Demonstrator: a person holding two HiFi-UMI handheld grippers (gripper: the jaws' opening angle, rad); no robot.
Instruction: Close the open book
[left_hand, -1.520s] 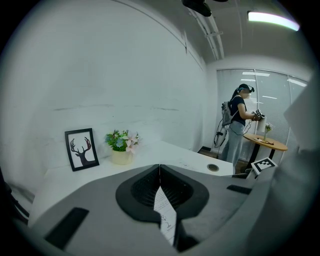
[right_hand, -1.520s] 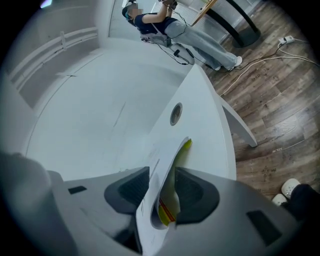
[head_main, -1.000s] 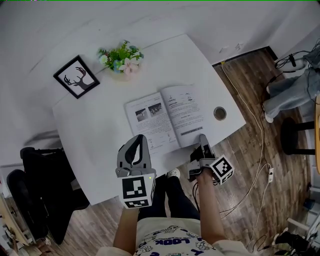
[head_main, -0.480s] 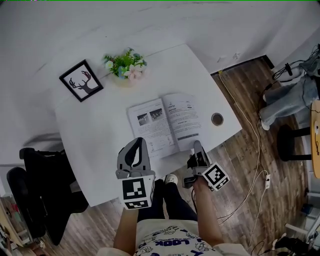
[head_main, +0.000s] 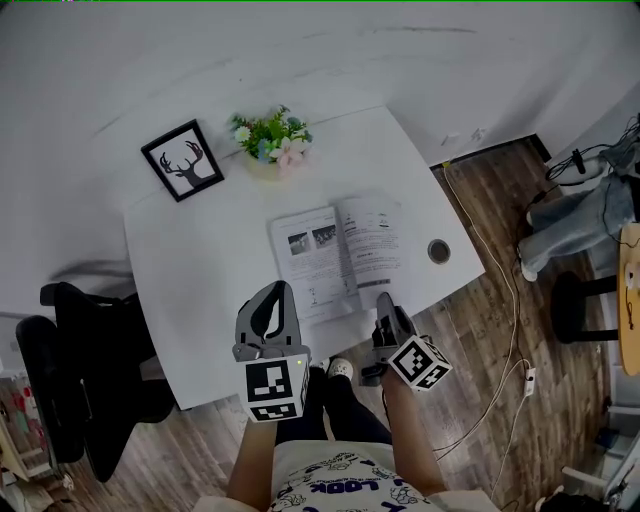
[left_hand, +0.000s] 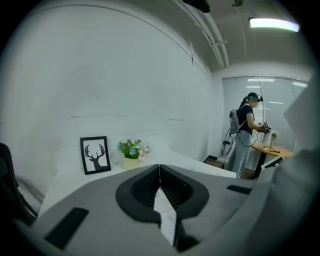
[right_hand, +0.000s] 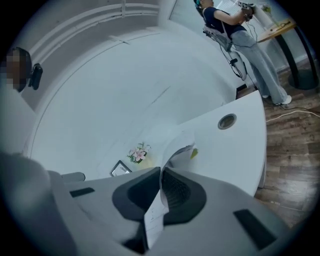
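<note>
White desk (head_main: 200, 280) against a white wall. The open book (head_main: 335, 255) lies toward the front edge. The right gripper (right_hand: 160, 171) pinches its curled right page (right_hand: 177, 142). The left gripper (left_hand: 159, 166) pinches a left page (left_hand: 165, 215). At the rear edge, a pot (left_hand: 131, 162) holds flowers (left_hand: 132, 148). From overhead, both pinched corners are hidden

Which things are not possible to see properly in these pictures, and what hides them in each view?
- Print in the book: head view, too small to read.
- Where the left gripper pinches the book: head view, its own body covers it.
- Most of the book: left gripper view, behind the shut jaws; only a paper strip shows.
- Person at right: head view, cut off by the edge.
</note>
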